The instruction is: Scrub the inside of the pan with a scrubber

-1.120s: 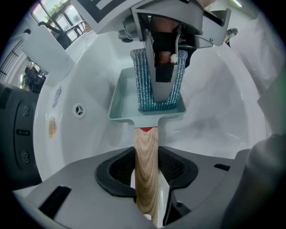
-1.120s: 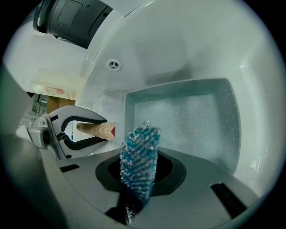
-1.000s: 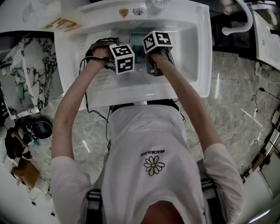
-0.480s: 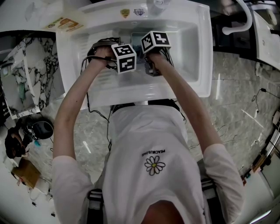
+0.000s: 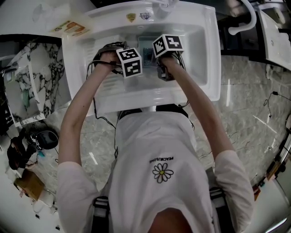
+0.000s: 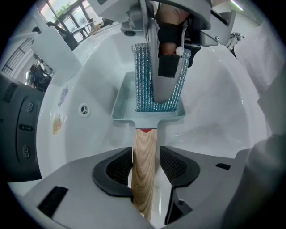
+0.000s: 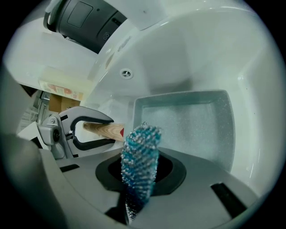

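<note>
A pale teal square pan (image 6: 121,102) with a wooden handle (image 6: 145,172) lies in the white sink (image 5: 205,54). My left gripper (image 6: 146,154) points straight down over the handle. Its jaws have just been opening, and the handle lies between the pads with a small gap on each side. From the right gripper view the same left gripper (image 7: 89,129) is spread round the handle (image 7: 106,130). My right gripper (image 7: 140,172) is shut on a blue and silver scrubber (image 7: 140,154), held upright just over the pan's near rim (image 7: 187,120). The scrubber (image 6: 144,76) hangs into the pan.
The sink's overflow hole (image 6: 83,109) and a sticker (image 6: 57,124) sit on the basin wall left of the pan. A tap base (image 5: 161,3) stands at the sink's far edge. A flat packet (image 5: 69,27) lies on the counter at the back left.
Both hands stay over the pan in the sink. Only the head view itself has shifted a little.
</note>
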`<state>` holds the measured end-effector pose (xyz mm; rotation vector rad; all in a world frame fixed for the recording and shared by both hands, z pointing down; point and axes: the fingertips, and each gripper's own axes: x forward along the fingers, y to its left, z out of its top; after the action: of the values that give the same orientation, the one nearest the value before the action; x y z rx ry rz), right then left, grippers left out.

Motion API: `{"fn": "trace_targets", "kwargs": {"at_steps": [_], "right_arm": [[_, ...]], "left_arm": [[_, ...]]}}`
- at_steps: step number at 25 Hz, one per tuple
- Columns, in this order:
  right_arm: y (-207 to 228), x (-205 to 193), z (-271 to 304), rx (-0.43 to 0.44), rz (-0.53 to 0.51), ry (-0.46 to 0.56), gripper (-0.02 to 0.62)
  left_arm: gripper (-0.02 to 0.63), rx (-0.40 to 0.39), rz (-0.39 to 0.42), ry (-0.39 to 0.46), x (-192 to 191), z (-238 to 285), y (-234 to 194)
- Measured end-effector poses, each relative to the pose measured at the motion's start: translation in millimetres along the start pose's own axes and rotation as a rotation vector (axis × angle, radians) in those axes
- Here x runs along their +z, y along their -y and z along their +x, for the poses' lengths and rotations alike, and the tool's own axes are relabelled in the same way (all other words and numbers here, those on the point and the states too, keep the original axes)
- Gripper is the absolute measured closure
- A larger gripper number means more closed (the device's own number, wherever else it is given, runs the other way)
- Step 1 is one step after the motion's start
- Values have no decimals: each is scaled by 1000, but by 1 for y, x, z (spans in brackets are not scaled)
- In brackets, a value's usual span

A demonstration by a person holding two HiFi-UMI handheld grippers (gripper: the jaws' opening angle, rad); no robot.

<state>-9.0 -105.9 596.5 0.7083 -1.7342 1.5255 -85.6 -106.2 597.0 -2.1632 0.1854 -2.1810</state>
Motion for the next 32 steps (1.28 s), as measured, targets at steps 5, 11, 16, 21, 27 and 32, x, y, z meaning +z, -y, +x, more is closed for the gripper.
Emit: {"fn": "trace_targets", "kwargs": {"at_steps": [5, 11, 16, 21, 27, 32], "right_arm": [[0, 2, -8, -15, -21, 33, 540], [2, 10, -21, -22, -12, 85, 540], [5, 9, -25, -27, -17, 95, 540], [5, 9, -27, -40, -34, 108, 540], [-1, 25, -51, -56, -78, 204, 540], [-25, 60, -120, -117, -220, 448, 540]], "left_arm": [[376, 54, -28, 46, 8, -14, -12], [371, 98, -54, 99, 19, -34, -21], [371, 122, -104, 169, 30, -55, -26], [374, 173, -228, 283, 43, -82, -41], [382, 244, -382, 410, 50, -123, -64], [400, 344, -551, 585, 54, -183, -92]]}}
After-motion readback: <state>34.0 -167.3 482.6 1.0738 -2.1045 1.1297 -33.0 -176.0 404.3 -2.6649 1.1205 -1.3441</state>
